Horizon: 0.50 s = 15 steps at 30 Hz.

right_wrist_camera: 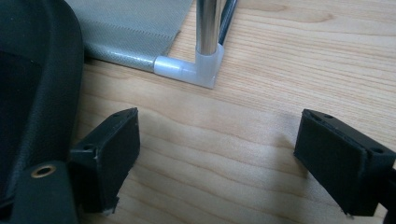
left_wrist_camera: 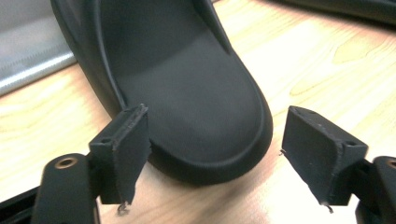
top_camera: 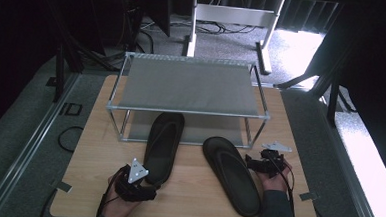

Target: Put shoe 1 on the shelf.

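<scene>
Two black flip-flops lie on the wooden table [top_camera: 192, 188]. The left flip-flop [top_camera: 163, 146] has its toe under the shoe rack [top_camera: 189, 86] and its heel toward me. My left gripper [top_camera: 144, 183] is open at that heel; in the left gripper view the heel [left_wrist_camera: 196, 116] sits between the two pads [left_wrist_camera: 126, 149], apart from both. The right flip-flop [top_camera: 231, 174] lies slanted in front of the rack. My right gripper [top_camera: 258, 162] is open just right of it; in the right gripper view the sandal's edge [right_wrist_camera: 37, 88] is left of the jaws, bare wood between them.
The rack's grey lower shelf [right_wrist_camera: 135, 28] and a chrome leg with a white plastic corner foot [right_wrist_camera: 196, 70] stand just ahead of my right gripper. Bare table lies to the right. Floor cables and a desk frame [top_camera: 230, 20] lie beyond the table.
</scene>
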### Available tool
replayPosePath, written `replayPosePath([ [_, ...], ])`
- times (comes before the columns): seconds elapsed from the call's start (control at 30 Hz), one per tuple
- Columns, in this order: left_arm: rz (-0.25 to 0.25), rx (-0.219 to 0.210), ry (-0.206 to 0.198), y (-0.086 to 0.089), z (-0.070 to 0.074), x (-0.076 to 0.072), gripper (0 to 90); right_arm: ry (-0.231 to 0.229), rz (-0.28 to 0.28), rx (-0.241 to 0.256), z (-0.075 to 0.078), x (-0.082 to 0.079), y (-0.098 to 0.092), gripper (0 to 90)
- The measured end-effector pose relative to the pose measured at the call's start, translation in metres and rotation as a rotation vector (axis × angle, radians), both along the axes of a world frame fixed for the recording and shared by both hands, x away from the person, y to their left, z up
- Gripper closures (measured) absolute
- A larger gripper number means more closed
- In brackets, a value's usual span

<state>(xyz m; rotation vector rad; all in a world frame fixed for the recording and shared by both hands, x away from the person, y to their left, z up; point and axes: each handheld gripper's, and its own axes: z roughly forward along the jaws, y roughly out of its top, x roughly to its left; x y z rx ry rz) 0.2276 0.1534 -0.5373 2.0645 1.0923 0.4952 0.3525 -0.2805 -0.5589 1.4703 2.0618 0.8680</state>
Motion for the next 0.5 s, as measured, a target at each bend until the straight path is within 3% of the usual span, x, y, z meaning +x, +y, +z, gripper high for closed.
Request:
replayPosePath([
  [0.2,0.020,0.031,0.021,0.002,-0.006,0.001,18.9,0.000,0.000,0.000,0.000,0.000,0.000,14.0],
  [0.5,0.018,0.068,0.043,-0.003,-0.012,0.002,22.1,0.000,0.000,0.000,0.000,0.000,0.000,14.0],
])
